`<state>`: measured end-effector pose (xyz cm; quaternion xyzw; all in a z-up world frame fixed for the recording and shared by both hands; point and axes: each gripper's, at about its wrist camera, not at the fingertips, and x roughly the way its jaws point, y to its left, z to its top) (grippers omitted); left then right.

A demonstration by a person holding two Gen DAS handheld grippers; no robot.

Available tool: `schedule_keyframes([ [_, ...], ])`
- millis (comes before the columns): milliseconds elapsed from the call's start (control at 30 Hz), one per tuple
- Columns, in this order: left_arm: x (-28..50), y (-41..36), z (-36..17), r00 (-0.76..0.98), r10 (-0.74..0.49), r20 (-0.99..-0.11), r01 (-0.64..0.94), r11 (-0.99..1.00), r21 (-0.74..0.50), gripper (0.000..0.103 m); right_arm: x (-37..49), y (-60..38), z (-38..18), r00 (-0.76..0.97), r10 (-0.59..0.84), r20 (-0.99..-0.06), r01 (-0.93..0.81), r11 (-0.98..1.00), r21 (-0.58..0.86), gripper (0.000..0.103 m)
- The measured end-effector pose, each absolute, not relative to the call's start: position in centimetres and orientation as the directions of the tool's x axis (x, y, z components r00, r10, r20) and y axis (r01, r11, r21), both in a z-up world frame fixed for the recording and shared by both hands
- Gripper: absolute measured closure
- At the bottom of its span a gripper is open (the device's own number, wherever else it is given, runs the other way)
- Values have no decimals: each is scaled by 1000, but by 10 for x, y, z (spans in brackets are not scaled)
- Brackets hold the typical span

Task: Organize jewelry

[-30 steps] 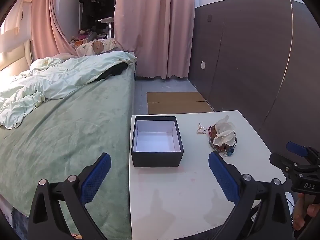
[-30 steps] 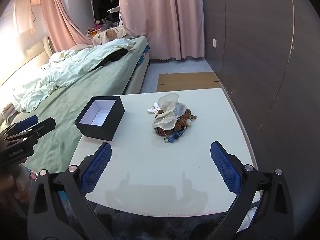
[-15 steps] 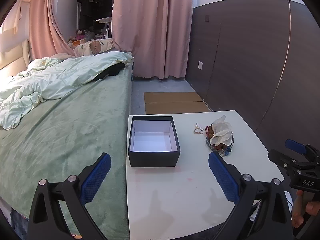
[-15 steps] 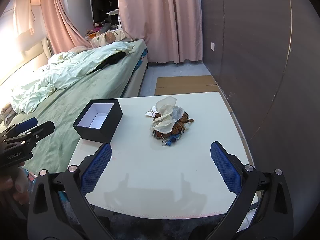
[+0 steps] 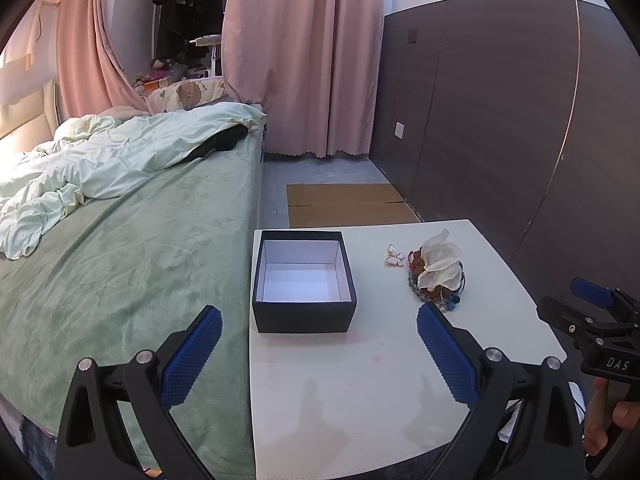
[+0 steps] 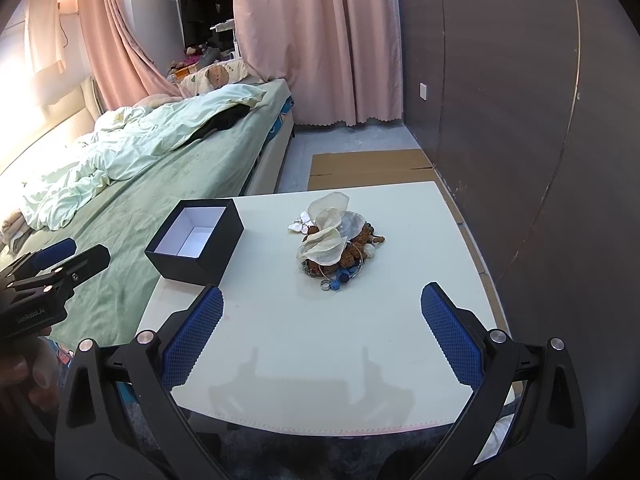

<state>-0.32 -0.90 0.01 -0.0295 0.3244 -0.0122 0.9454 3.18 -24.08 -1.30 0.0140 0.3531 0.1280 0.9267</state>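
Tools hover low over the near edge of the white square worktop (image 6: 360, 340), both empty. The left tool (image 5: 318, 350) is level, its blue ribbed fingers (image 5: 192, 356) spread wide apart, aimed at the open black cardboard box with a white lining (image 5: 304, 312). The right tool (image 6: 322, 334) is likewise level with its blue ribbed pads (image 6: 450, 340) spread wide, pointing at the tangled heap of jewelry (image 6: 338, 246), which lies near the middle of the worktop, well apart from both tools and to the right of the box.

A person's hand (image 5: 604, 424) grips the right tool's handle at the lower right edge of the left view, largely cut off; the other hand (image 6: 28, 376) is dark and blurred at the lower left of the right view.

The heap is hard to sort out: pale shell-like petals on top, brown beads, blue beads and thin metal rings below, and a small silvery butterfly-shaped piece (image 6: 300, 224) just beside it. The box interior looks bare from the left view.

A bed with a green velvet cover (image 5: 120, 260) runs along the worktop's left side, a rumpled pale green quilt (image 5: 100, 168) on it. Pink curtains (image 5: 300, 60), a dark wood-panelled wall (image 5: 500, 120) and flattened brown cardboard (image 5: 348, 204) on the floor lie beyond.
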Motion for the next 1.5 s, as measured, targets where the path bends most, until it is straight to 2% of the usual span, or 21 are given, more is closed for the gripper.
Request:
schedule_keyframes([
  [1167,-2,-10,-1,788,-55,-613,10,997,-75,8,29,-251,-9,736,227,-638,-193,973,124,4],
  [1500,0,-17,0,790,-93,-606,38,994,-103,8,30,-262,-5,750,223,-623,-159,975,157,4],
])
